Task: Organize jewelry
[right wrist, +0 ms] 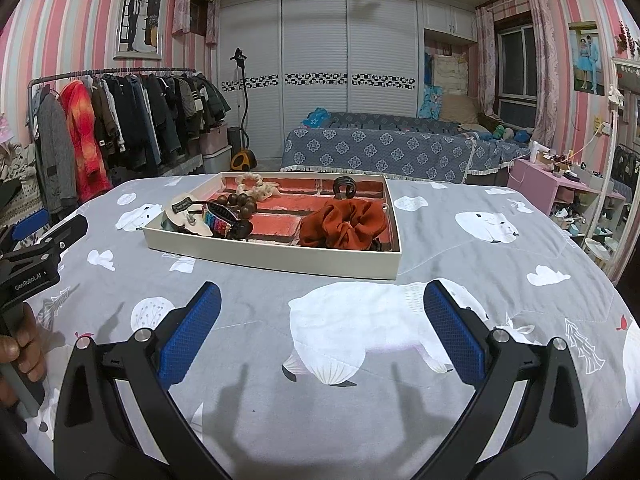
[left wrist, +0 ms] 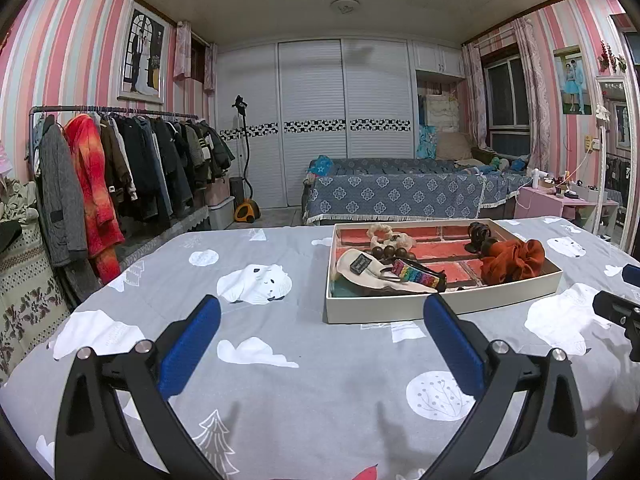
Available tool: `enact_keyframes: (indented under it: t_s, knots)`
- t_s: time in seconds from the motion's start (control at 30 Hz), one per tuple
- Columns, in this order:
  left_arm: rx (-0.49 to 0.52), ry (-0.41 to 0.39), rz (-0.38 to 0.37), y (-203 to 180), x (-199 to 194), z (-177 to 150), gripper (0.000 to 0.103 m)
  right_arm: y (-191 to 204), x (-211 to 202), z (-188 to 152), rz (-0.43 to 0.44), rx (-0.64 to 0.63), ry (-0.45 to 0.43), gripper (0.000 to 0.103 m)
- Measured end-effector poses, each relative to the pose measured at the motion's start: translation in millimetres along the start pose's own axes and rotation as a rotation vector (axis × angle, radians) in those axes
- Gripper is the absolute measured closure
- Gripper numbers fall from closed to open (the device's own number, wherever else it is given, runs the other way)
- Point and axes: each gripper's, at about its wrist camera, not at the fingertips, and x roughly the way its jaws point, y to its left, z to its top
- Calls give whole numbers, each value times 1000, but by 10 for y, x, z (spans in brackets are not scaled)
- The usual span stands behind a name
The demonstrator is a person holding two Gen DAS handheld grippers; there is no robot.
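A shallow white tray [left wrist: 440, 307] with a red brick-pattern bottom sits on the bed; it also shows in the right wrist view [right wrist: 272, 258]. In it lie an orange scrunchie [left wrist: 514, 258] [right wrist: 346, 224], a brown bead bracelet [left wrist: 390, 253] [right wrist: 238, 202], a rainbow band [left wrist: 416, 273] [right wrist: 214, 218], a cream scrunchie [left wrist: 382, 232] [right wrist: 254, 186], a dark claw clip [left wrist: 478, 236] [right wrist: 344, 188] and a white pouch [left wrist: 368, 270] [right wrist: 184, 210]. My left gripper [left wrist: 322, 314] is open and empty, short of the tray. My right gripper [right wrist: 322, 300] is open and empty, in front of the tray.
The bed has a grey polar-bear cover [left wrist: 256, 360] [right wrist: 360, 320]. A clothes rack [left wrist: 120, 160] stands at left, a blue-covered sofa [left wrist: 400, 192] behind, a pink side table [left wrist: 560, 200] at right. The other gripper shows at the right edge [left wrist: 620, 312] and the left edge [right wrist: 36, 252].
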Motion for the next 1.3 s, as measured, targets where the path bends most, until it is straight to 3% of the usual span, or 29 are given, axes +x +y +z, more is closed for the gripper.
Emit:
enact_keyframes:
  t_s: [1.3]
  knots:
    - [-2, 6, -1, -8, -3, 5, 4, 2, 0, 1, 0, -1, 2, 4]
